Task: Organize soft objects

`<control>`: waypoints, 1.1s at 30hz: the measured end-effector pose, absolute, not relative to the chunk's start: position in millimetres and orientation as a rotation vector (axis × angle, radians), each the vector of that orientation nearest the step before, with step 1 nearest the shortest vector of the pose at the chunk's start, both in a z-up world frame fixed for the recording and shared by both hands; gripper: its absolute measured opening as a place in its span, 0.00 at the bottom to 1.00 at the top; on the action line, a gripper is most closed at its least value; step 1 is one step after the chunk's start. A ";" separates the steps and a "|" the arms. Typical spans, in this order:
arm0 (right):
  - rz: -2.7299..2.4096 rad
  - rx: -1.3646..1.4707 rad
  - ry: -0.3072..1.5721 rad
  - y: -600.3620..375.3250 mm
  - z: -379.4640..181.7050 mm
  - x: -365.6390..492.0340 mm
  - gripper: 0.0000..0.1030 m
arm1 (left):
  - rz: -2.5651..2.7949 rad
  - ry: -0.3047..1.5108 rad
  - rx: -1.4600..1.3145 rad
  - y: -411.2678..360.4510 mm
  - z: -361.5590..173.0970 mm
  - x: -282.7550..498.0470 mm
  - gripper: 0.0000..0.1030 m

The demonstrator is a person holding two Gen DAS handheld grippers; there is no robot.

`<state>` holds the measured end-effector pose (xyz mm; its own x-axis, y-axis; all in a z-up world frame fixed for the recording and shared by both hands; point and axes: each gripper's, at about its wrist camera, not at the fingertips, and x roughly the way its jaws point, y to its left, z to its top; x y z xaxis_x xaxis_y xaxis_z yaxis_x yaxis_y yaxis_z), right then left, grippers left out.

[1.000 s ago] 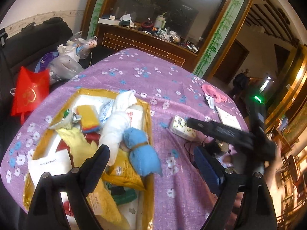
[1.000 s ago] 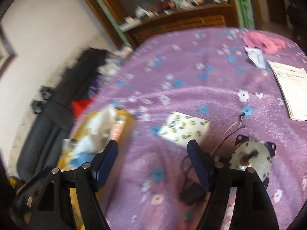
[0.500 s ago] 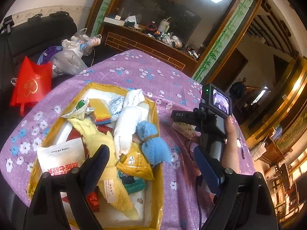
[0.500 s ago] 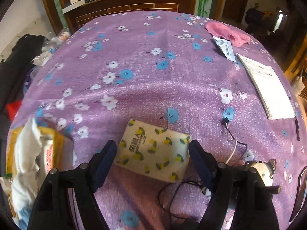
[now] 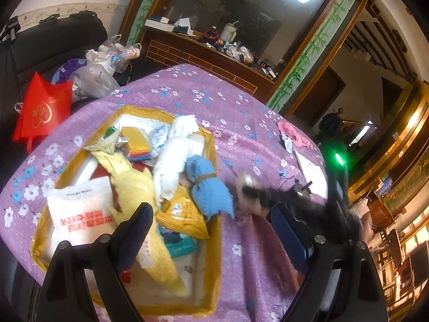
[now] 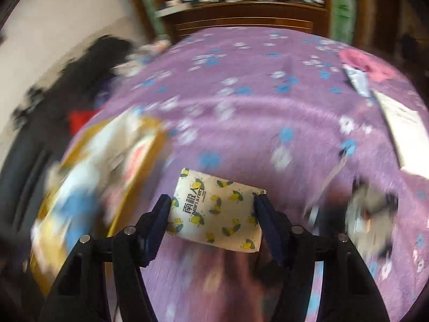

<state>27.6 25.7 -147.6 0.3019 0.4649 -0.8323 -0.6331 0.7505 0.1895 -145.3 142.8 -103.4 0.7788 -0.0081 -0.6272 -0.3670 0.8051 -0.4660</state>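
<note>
Right gripper point(image 6: 211, 209) has dropped onto the one lemon-print tissue pack point(image 6: 218, 210), jaws just closing, pads touching both ends; pack sits on the purple tablecloth point(image 6: 241, 107). Left gripper point(image 5: 211, 230) spread wide, empty, above the yellow box point(image 5: 214, 241): one blue towel roll point(image 5: 209, 190), one white point(image 5: 174, 158), one yellow point(image 5: 134, 187).

Lived-in home (floral tablecloth point(image 5: 203, 99), cluttered wooden sideboard point(image 5: 209, 53))

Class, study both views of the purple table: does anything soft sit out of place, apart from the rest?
Yes. The lemon-print pack lies on the tablecloth outside the yellow box, where the other soft items are piled. The right hand-held gripper has just been closing around it. A pink cloth also lies apart at the far edge.
</note>
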 end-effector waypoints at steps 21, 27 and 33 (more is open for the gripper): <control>0.900 0.013 1.052 -91.3 -166.2 -42.7 0.80 | -0.047 0.919 -0.489 55.6 -126.1 -62.2 0.85; 0.907 0.073 1.073 -92.4 -169.4 -45.9 0.62 | -0.056 1.019 -0.517 58.7 -148.8 -18.9 0.71; 0.890 0.108 1.101 -88.1 -175.1 -42.7 0.46 | -0.071 1.119 -0.464 45.0 -167.1 -11.2 0.60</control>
<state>-42.7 -88.1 -175.1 0.1553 0.6694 -0.7264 -0.5695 0.6616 0.4879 -11.2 45.0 -167.1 0.4444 -0.2844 -0.8495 -0.1742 0.9027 -0.3934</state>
